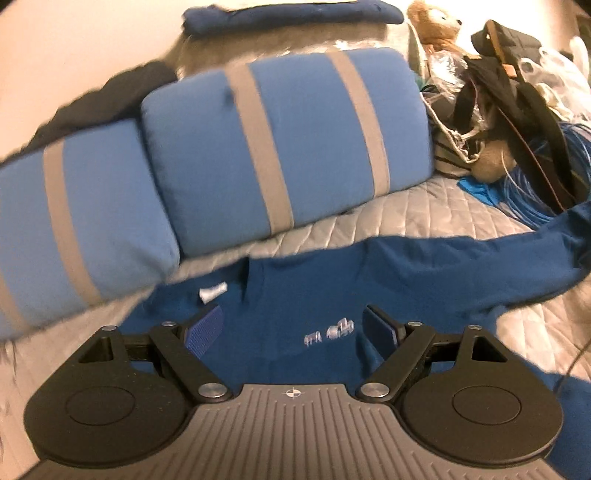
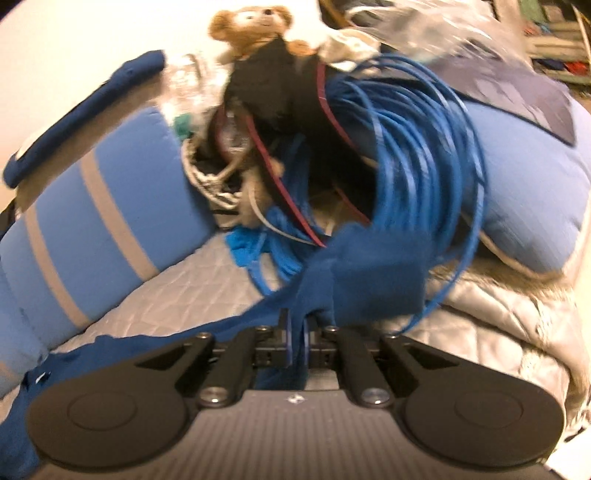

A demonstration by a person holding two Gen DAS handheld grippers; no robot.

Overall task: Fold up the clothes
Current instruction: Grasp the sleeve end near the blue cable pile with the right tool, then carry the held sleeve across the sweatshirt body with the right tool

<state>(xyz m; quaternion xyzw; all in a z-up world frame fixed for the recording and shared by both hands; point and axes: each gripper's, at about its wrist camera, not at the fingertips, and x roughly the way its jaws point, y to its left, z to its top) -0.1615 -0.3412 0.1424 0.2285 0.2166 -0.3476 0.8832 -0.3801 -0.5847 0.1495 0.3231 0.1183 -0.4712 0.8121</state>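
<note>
A dark blue long-sleeved shirt [image 1: 317,284] lies spread on the grey quilted bed, white neck tag [image 1: 212,292] and small white lettering [image 1: 328,332] showing. My left gripper [image 1: 293,330] is open just above the shirt's chest, fingers either side of the lettering. One sleeve [image 1: 517,254] runs off to the right. In the right wrist view my right gripper [image 2: 297,339] is shut on that sleeve's end [image 2: 373,280], which bunches up above the fingers; the sleeve trails down to the left [image 2: 177,339].
Light blue pillows with grey stripes [image 1: 258,140] [image 2: 85,206] lie behind the shirt. A folded dark blue garment [image 1: 288,16] sits further back. A clutter pile with a teddy bear [image 2: 255,26], black bag [image 1: 509,74] and coiled blue cable [image 2: 410,155] stands to the right. Another blue pillow [image 2: 532,181] lies beyond.
</note>
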